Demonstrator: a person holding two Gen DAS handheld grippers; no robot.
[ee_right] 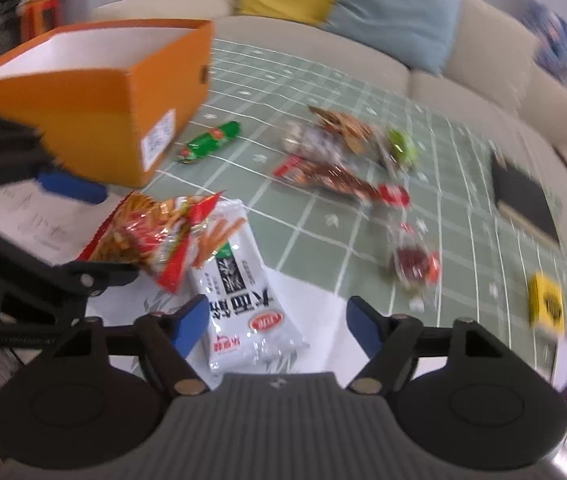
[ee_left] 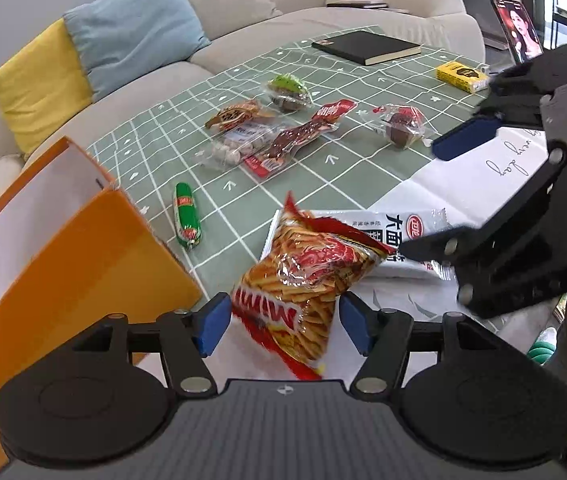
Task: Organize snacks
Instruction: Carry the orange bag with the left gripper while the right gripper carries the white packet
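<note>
Snacks: two bags lie closest to the grippers, a red-and-yellow stick-snack bag [ee_left: 303,280] and a white noodle-type packet [ee_right: 239,280], the first overlapping one end of the second on the white sheet [ee_left: 463,184] at the table's near edge.
Left gripper [ee_left: 283,322]: jaws stand wide; the near end of the stick-snack bag lies between the blue pads [ee_left: 213,326], which look just clear of it, so nothing is gripped.
Right gripper [ee_right: 277,326]: jaws also wide; the white packet's near end sits between them, closer to the left pad, not pinched.
Key relation: each bag runs lengthwise away from its own gripper, so the jaws already straddle the short width. The left hand is nearer the stick-snack bag, the right hand nearer the white packet.
Orange box [ee_right: 95,92]: open-topped, on the left side of the table just beside the left gripper; its white inside shows no snacks in the part that is visible.
Farther snacks: a green sausage stick [ee_left: 186,216] near the box, then a cluster of clear and red packets [ee_left: 267,136] mid-table, well apart from both grippers.
Likely next step: close on a bag and carry it left to the box; the overlap could drag the other bag along.
</note>
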